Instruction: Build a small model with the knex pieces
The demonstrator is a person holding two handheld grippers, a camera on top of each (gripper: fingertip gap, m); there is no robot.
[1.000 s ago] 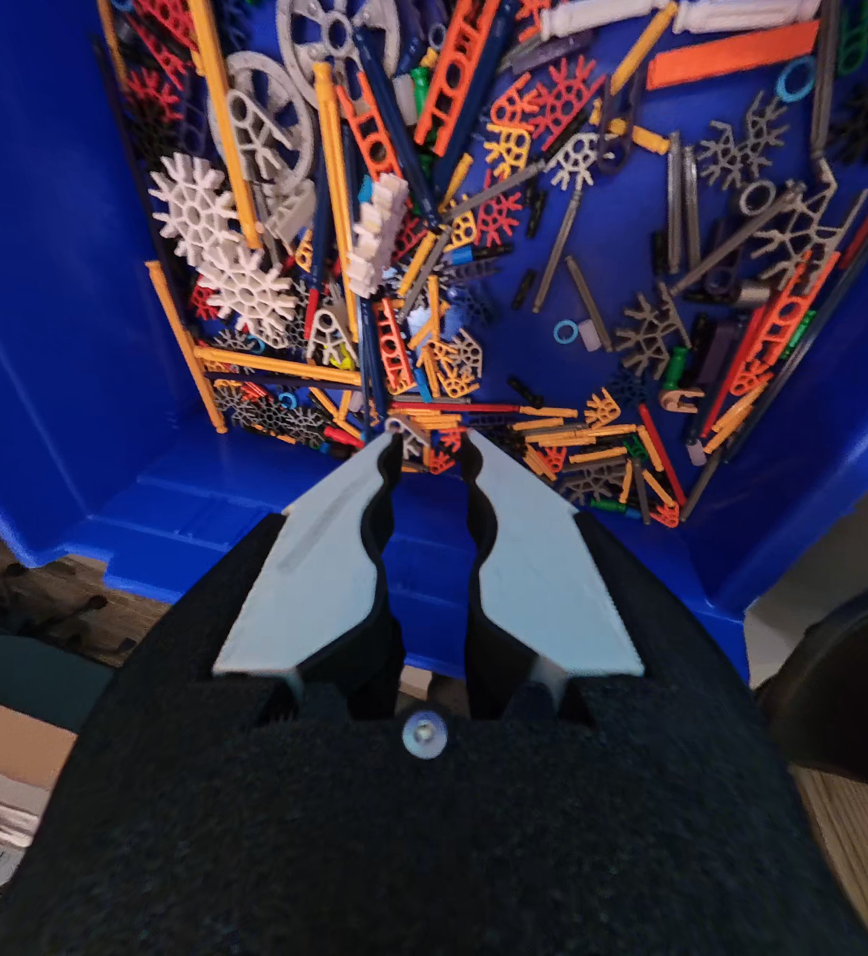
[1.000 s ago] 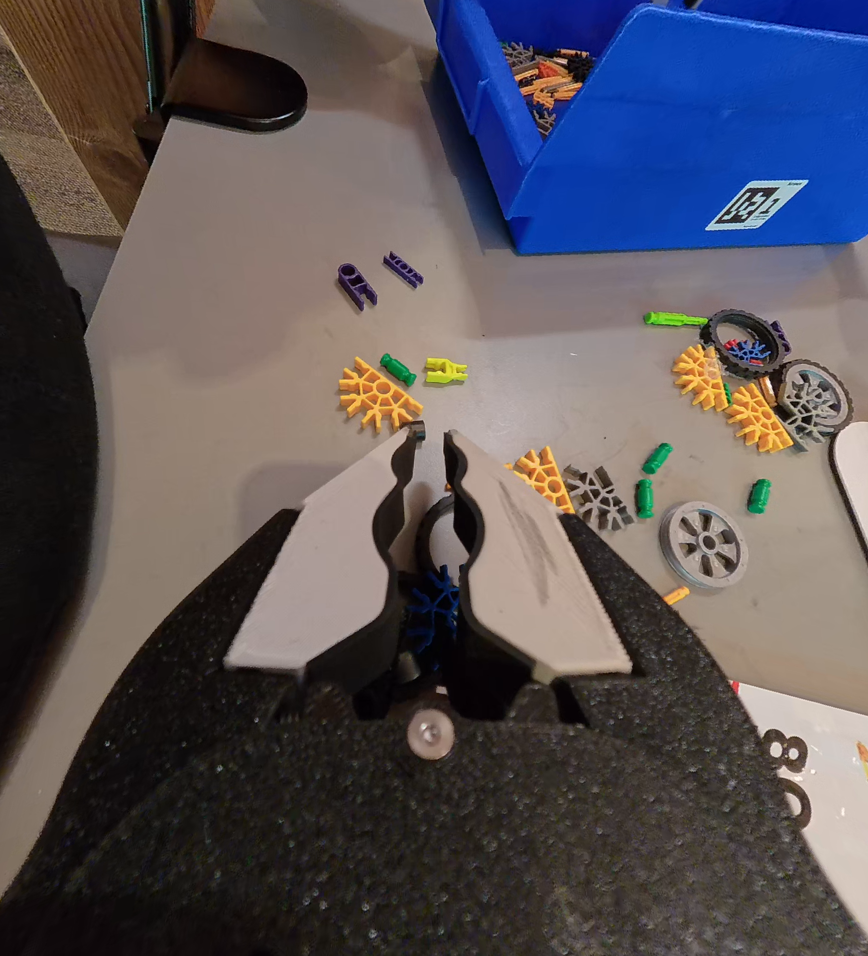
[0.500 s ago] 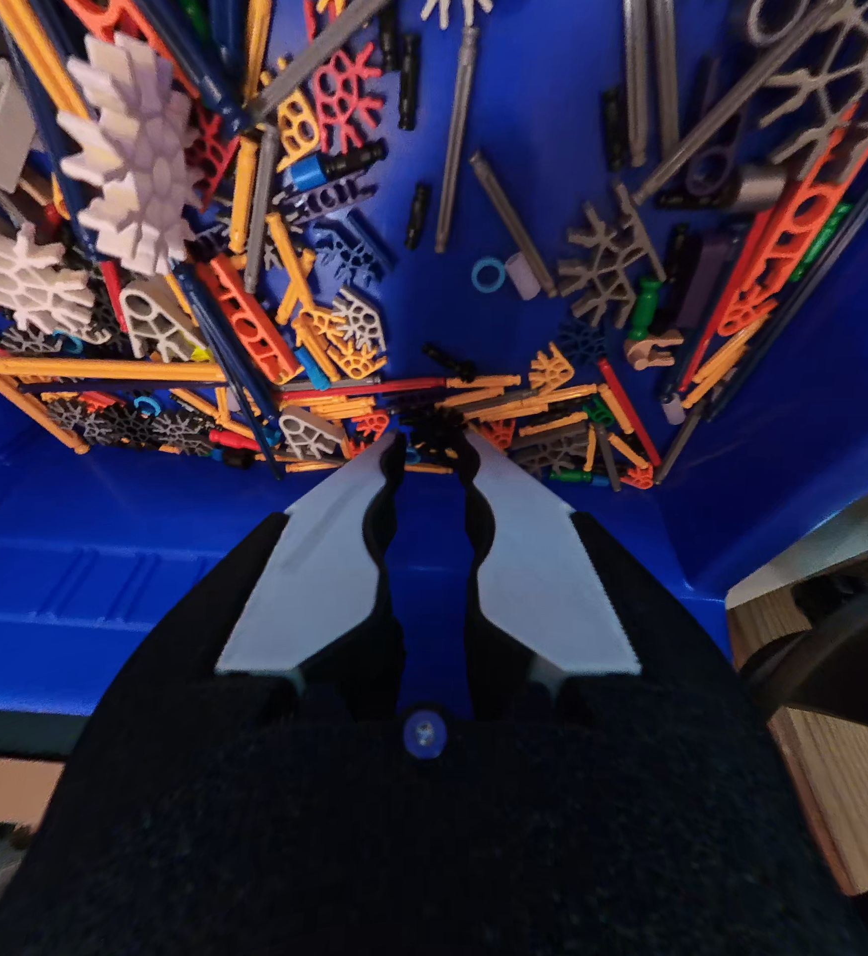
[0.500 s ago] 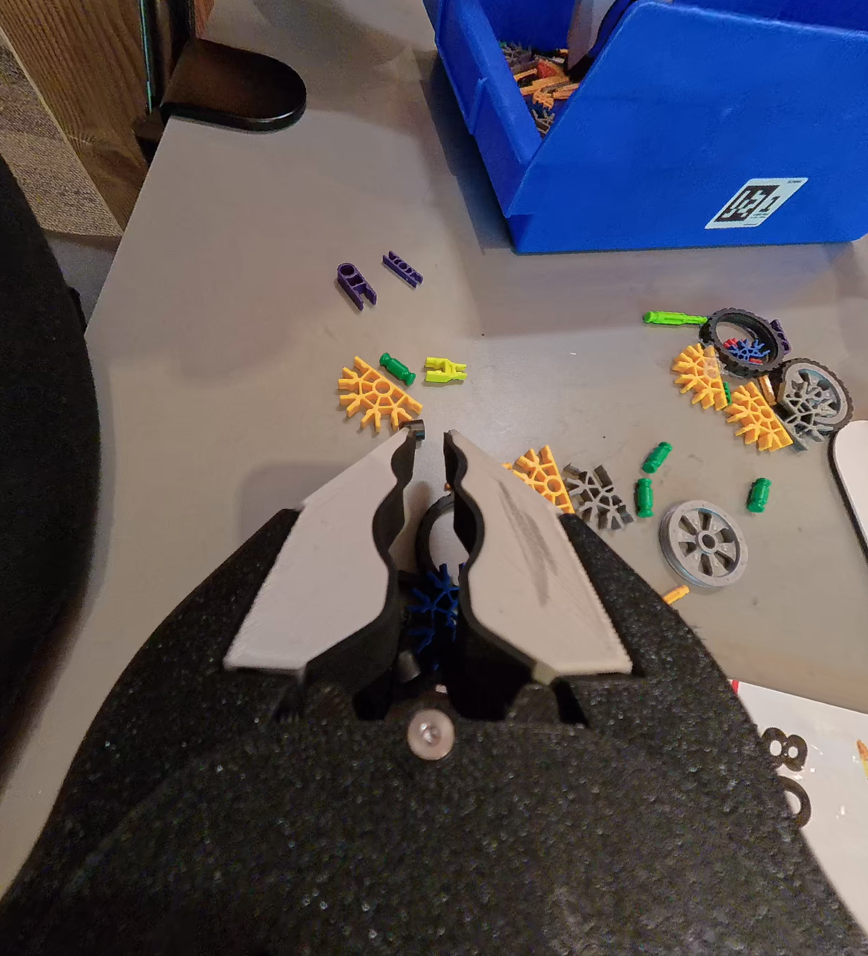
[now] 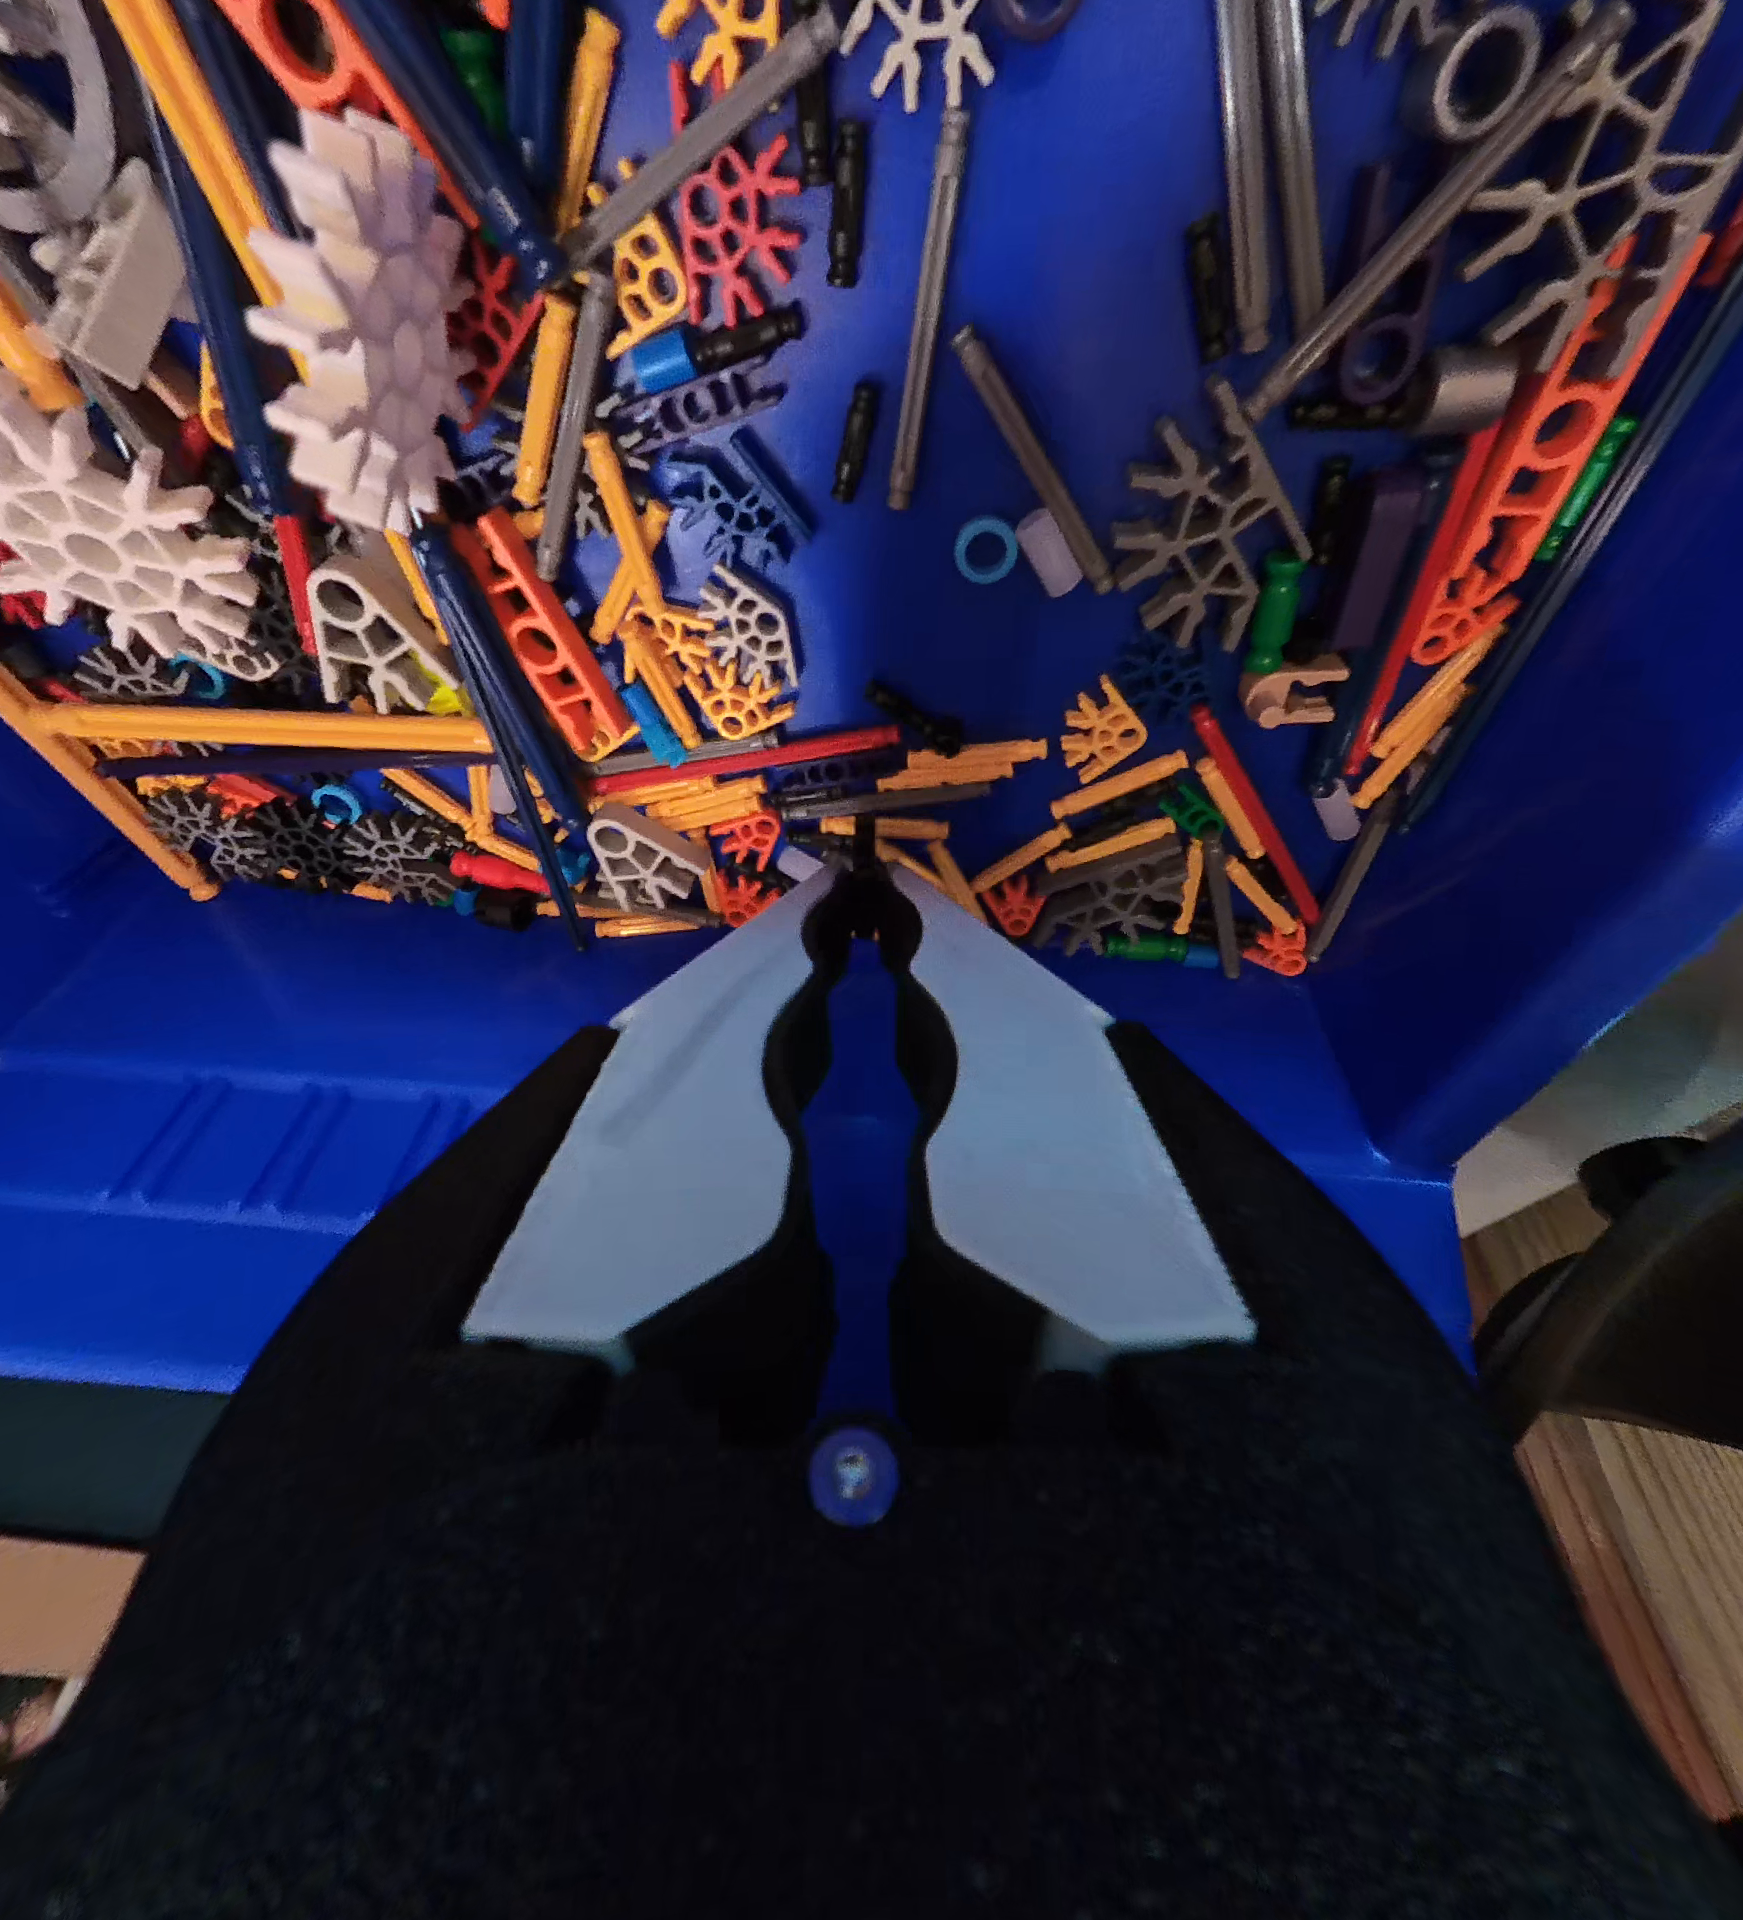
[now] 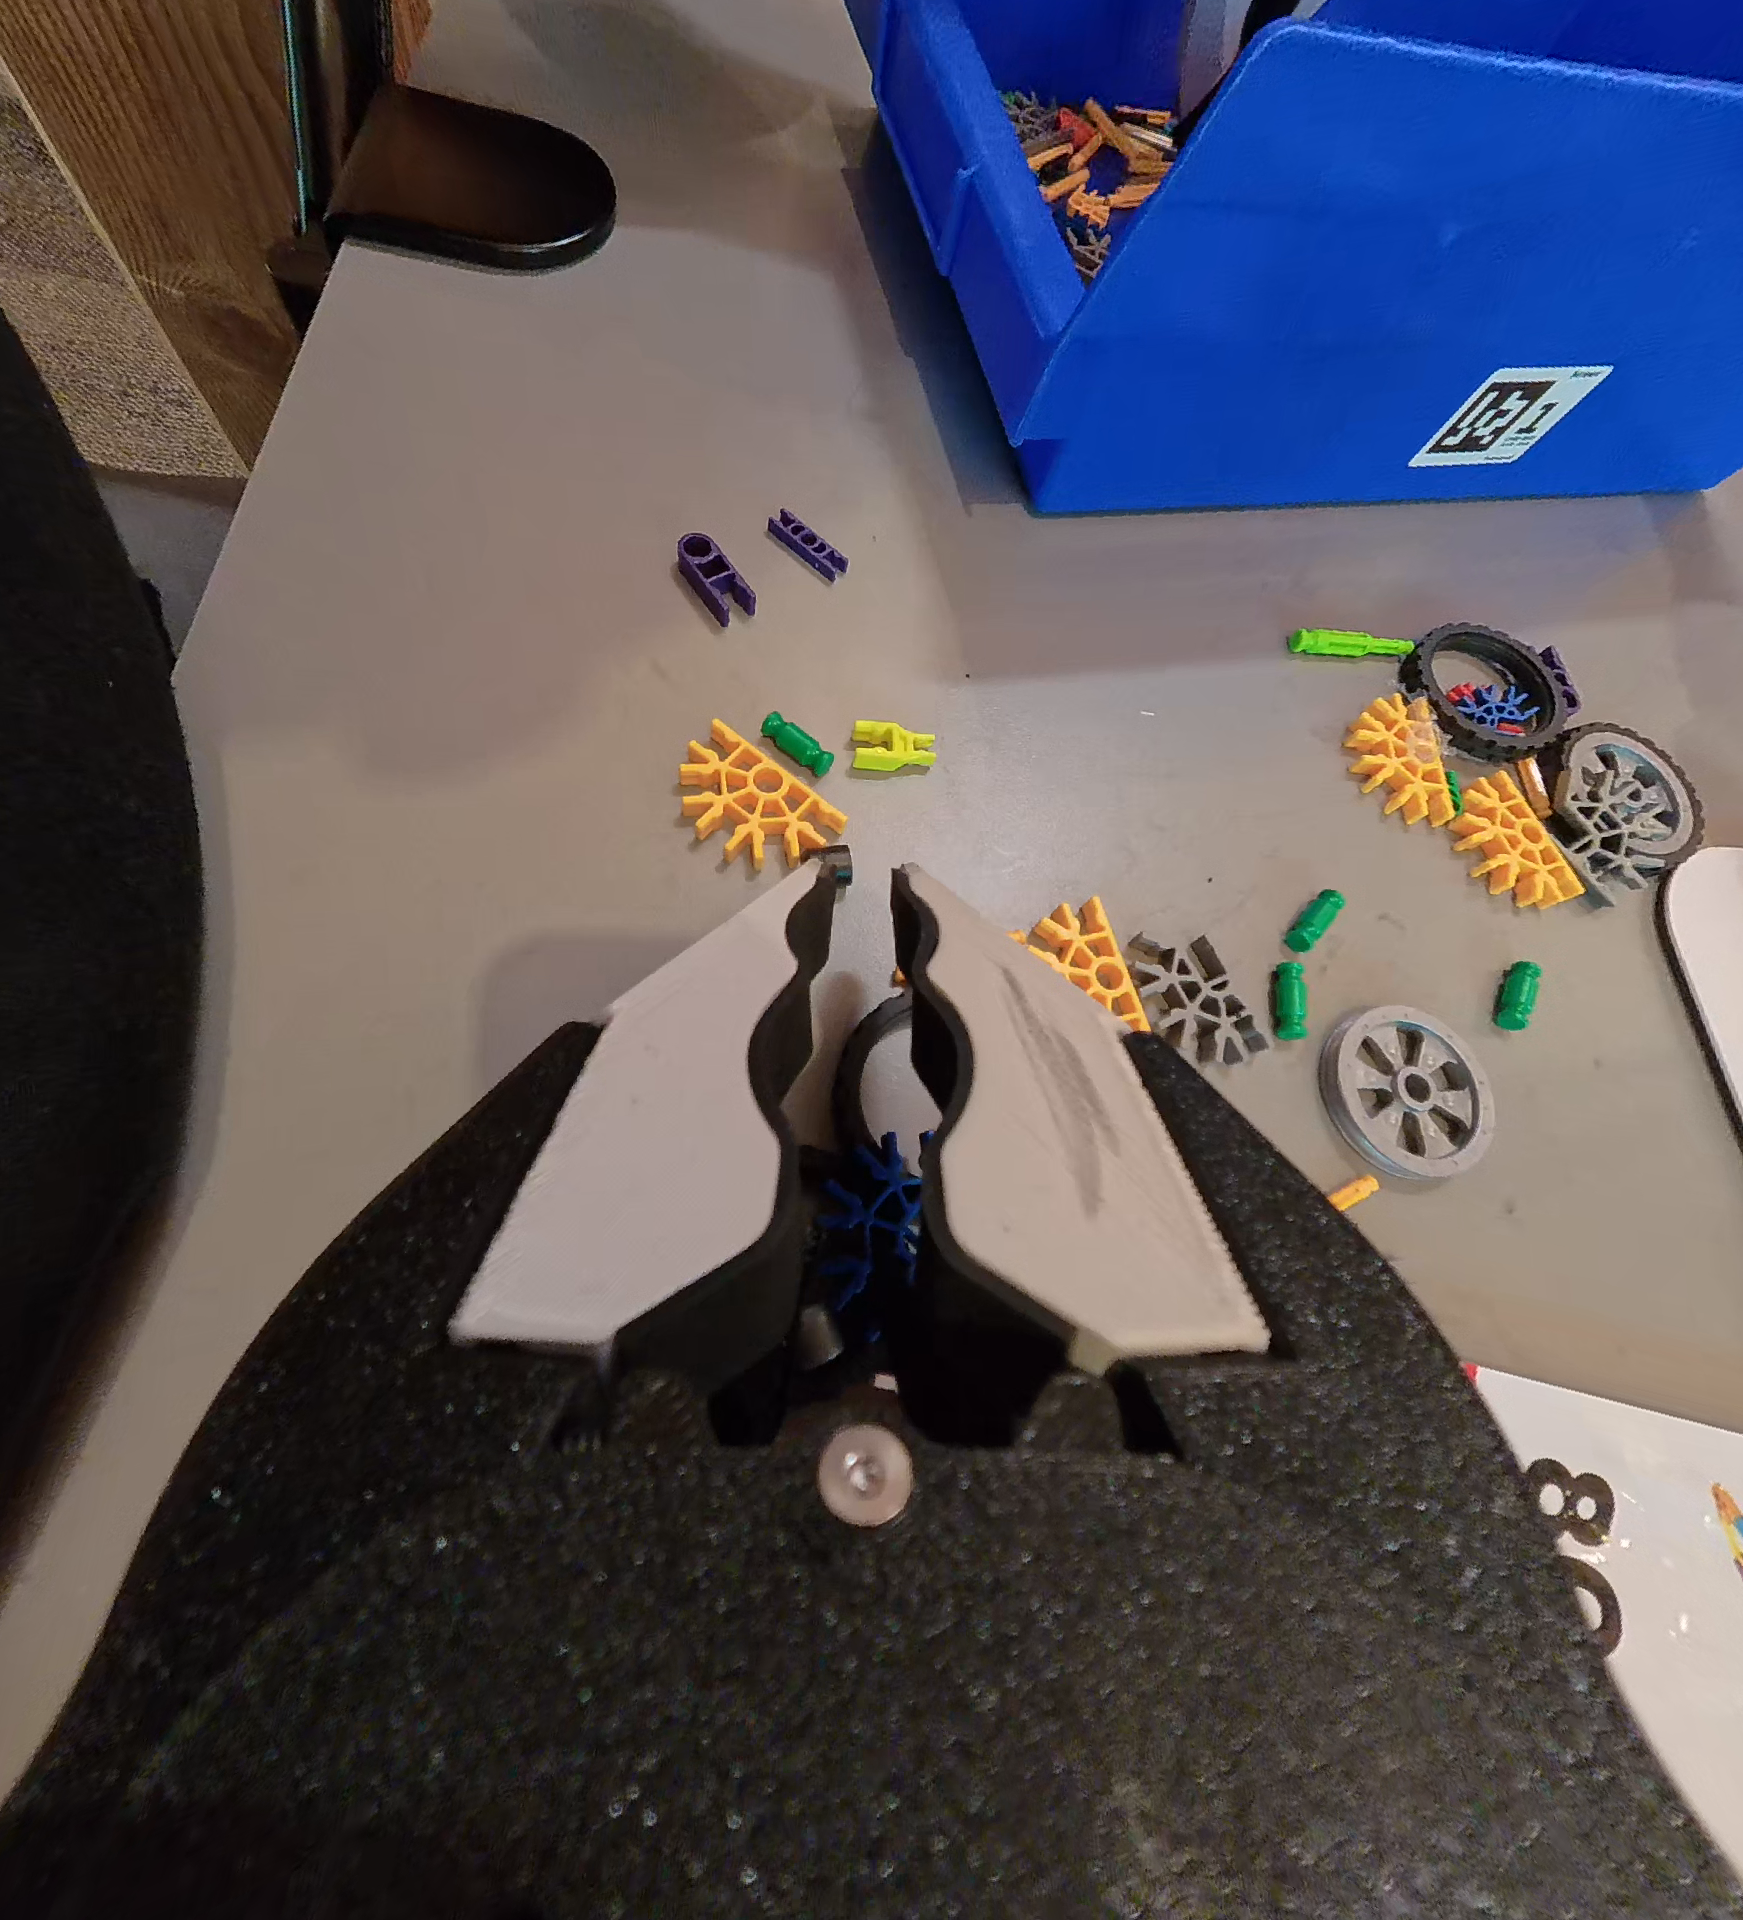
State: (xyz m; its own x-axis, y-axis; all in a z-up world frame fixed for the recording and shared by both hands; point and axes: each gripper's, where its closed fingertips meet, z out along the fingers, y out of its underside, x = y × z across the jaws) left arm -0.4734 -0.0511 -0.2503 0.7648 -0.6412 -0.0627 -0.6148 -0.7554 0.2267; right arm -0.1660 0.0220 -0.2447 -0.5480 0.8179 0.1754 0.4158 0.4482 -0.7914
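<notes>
Left wrist view: I am seeing the left gripper point(image 5: 859, 902) reaching down inside the blue plastic bin point(image 5: 223, 1143), at the near edge of the bin's heap.
Change: half a second ago its fingers were standing apart around a dark piece. Now they are pinching together at the tips.
Left fingers: they are clenching on a small black plastic connector piece point(image 5: 861, 868), which is lying against the bin's near wall among short orange rods point(image 5: 1106, 800).
Bin contents: the bin is holding a loose heap of construction-toy parts. White snowflake-shaped connectors point(image 5: 88, 520) and long orange rods point(image 5: 275, 727) are crowding its left side. Slim grey rods point(image 5: 924, 312) are lying on bare floor at its middle. An orange ladder-shaped strip point(image 5: 1542, 468) is leaning along its right wall.
Right wrist view: I am holding the right gripper point(image 6: 862, 883) over the grey table point(image 6: 534, 468), well in front of the bin point(image 6: 1366, 312). It is sitting just where it was a second ago.
Right fingers: they are standing nearly together and, as far as I can judge, clasping a black rubber tyre ring point(image 6: 851, 1049) with a blue snowflake connector point(image 6: 872, 1205) behind it.
Table in front of the bin: a yellow fan-shaped connector point(image 6: 753, 795), short green rods point(image 6: 796, 743), purple clips point(image 6: 716, 577) and a grey spoked wheel point(image 6: 1407, 1091) are lying scattered.
</notes>
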